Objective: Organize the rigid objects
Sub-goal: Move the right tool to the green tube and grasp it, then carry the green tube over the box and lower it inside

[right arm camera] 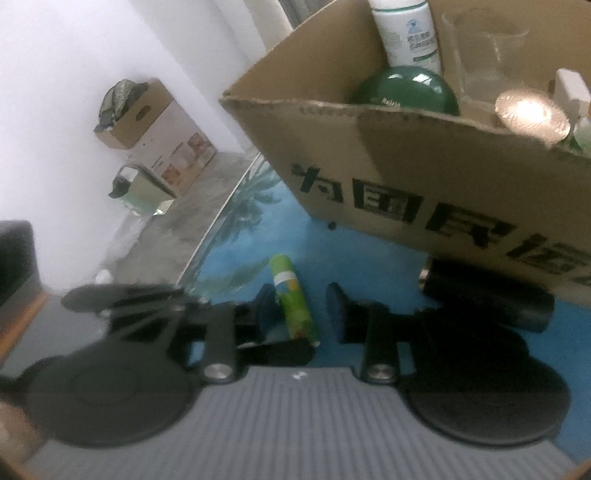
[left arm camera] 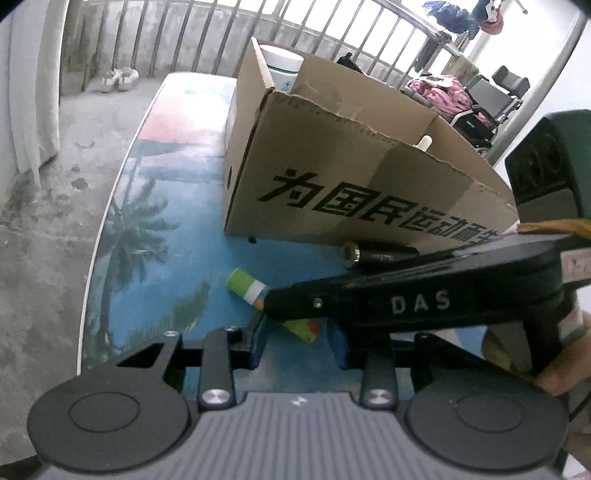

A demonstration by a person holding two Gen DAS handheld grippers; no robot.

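Note:
A green tube (left arm camera: 245, 286) lies on the blue palm-print table (left arm camera: 166, 258), in front of a cardboard box (left arm camera: 369, 166). My left gripper (left arm camera: 298, 345) stands open just before the tube's near end, its blue pads not touching it. One of the right gripper's fingers (left arm camera: 295, 302) crosses over the tube and hides its middle. In the right wrist view the green tube (right arm camera: 293, 302) lies between the jaws of my right gripper (right arm camera: 301, 310), which is open; the tube is close to the left pad. A black cylinder (left arm camera: 380, 254) lies against the box (right arm camera: 406, 155).
The box holds a white bottle (right arm camera: 406, 33), a green round object (right arm camera: 406, 92), a clear glass (right arm camera: 480, 48) and a shiny lid (right arm camera: 532, 114). A dark green case (left arm camera: 543, 166) stands right of the box. The table's curved edge (left arm camera: 110, 221) is at the left, with concrete floor beyond.

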